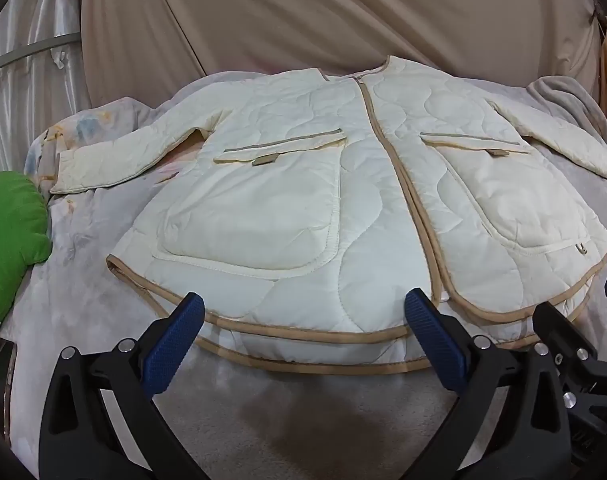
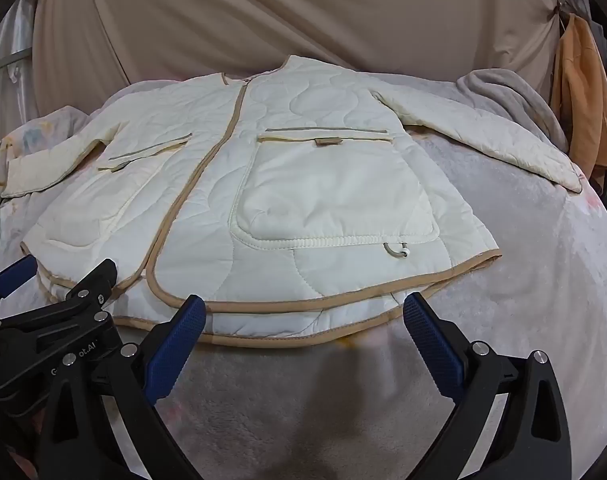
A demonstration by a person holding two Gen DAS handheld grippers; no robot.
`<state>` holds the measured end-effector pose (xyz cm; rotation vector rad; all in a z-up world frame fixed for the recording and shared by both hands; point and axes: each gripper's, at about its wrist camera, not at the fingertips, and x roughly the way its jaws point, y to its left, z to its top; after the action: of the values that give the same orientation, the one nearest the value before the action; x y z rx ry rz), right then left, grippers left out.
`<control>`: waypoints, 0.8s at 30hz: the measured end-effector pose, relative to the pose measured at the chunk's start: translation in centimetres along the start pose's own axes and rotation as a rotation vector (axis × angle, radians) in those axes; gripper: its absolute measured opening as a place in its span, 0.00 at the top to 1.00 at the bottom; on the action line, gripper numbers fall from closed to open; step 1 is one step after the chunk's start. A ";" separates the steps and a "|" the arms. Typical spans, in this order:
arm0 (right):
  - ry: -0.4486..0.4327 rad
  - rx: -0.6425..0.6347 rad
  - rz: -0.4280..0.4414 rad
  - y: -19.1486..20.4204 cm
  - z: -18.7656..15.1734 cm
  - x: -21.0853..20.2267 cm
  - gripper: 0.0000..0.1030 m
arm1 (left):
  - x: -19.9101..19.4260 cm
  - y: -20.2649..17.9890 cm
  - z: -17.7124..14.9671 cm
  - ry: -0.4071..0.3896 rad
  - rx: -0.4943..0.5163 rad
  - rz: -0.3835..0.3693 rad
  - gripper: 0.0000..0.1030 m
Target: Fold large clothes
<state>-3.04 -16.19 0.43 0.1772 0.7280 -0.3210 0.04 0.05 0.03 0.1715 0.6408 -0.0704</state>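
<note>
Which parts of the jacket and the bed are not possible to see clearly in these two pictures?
- Jacket back and lining: hidden in both views, since it lies front up.
- Sleeve cuff: cut off by the left wrist view's right edge.
- Green cushion: cut by the left edge in both views.
- Bed cover below the hem: partly hidden by the open right gripper and left gripper.

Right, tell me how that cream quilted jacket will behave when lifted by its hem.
The quilted jacket will probably drape and sag rather than hold shape: it lies flat and limp on the blanket, sleeves spread. Its padded, puffy quilting suggests it is light for its bulk. The smooth sheen hints it may slip, so gripping the tan-bound hem seems safer.
</note>
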 end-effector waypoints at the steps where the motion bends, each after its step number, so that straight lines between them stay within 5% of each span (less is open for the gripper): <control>1: -0.002 -0.004 -0.003 0.0 0.0 0.0 0.05 | 0.0 0.0 0.0 0.000 -0.004 -0.002 0.05; 24: -0.013 -0.007 -0.005 -0.1 0.0 -0.2 0.05 | 0.0 0.0 0.0 0.000 -0.001 -0.001 0.05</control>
<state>-3.27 -16.25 0.55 0.1667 0.7167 -0.3244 0.07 0.04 0.02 0.1702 0.6406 -0.0711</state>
